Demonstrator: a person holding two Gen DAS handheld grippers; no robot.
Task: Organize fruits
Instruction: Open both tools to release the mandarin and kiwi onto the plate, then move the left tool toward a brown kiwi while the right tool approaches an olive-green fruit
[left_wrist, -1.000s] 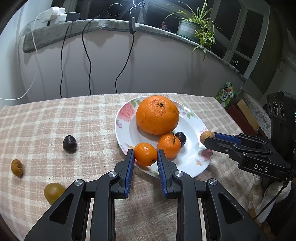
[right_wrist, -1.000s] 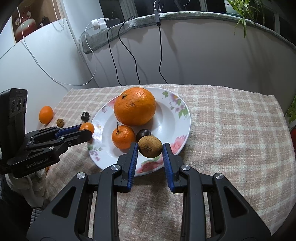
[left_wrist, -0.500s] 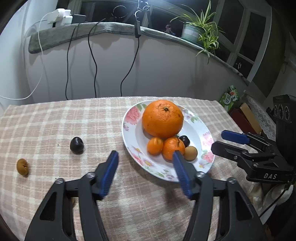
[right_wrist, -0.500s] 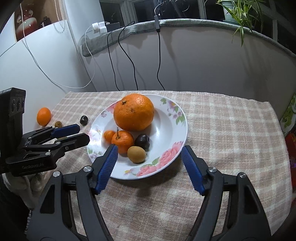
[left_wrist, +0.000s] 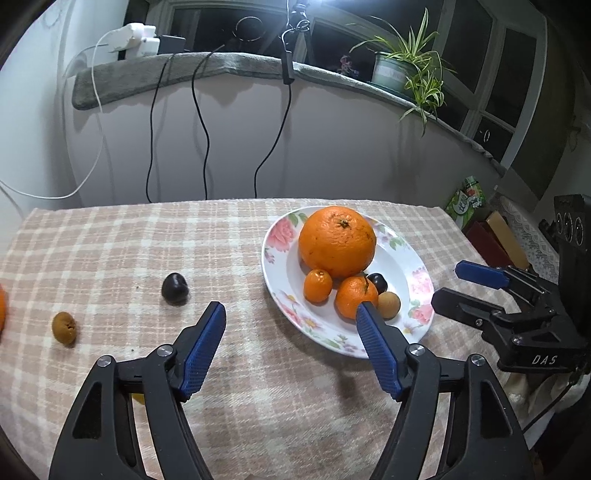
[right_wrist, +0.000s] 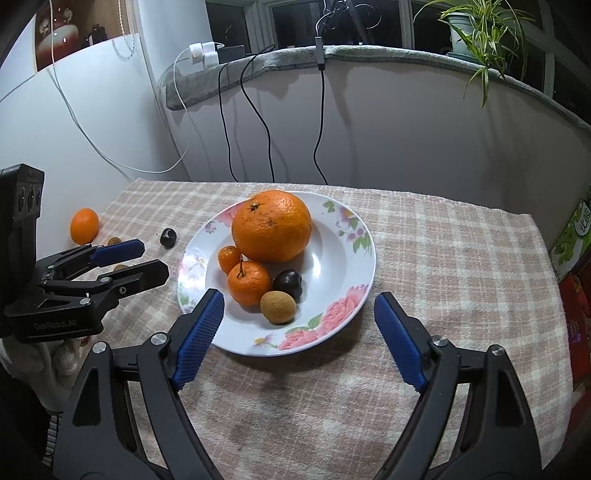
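Note:
A flowered white plate (left_wrist: 410, 273) (right_wrist: 343, 254) holds a big orange (left_wrist: 337, 242) (right_wrist: 271, 225), a mandarin (left_wrist: 355, 296) (right_wrist: 249, 283), a small kumquat (left_wrist: 317, 285) (right_wrist: 229, 258), a dark plum (right_wrist: 288, 283) and a brown longan (left_wrist: 388, 304) (right_wrist: 277, 307). On the cloth left of the plate lie a dark plum (left_wrist: 175, 288) (right_wrist: 168, 237), a brown longan (left_wrist: 64, 328) and an orange fruit (right_wrist: 84, 226). My left gripper (left_wrist: 291, 332) is open and empty before the plate's left edge. My right gripper (right_wrist: 299, 325) is open and empty above the plate's near rim.
The table carries a pink checked cloth (left_wrist: 110, 251). A curved white wall with hanging cables (left_wrist: 199, 122) runs behind it. A potted plant (left_wrist: 406, 70) stands on the ledge. Boxes (left_wrist: 491, 236) sit past the table's right edge.
Both grippers opened, leaving the kumquat and the brown longan on the plate, and drew back and up from it. The left gripper also swung left.

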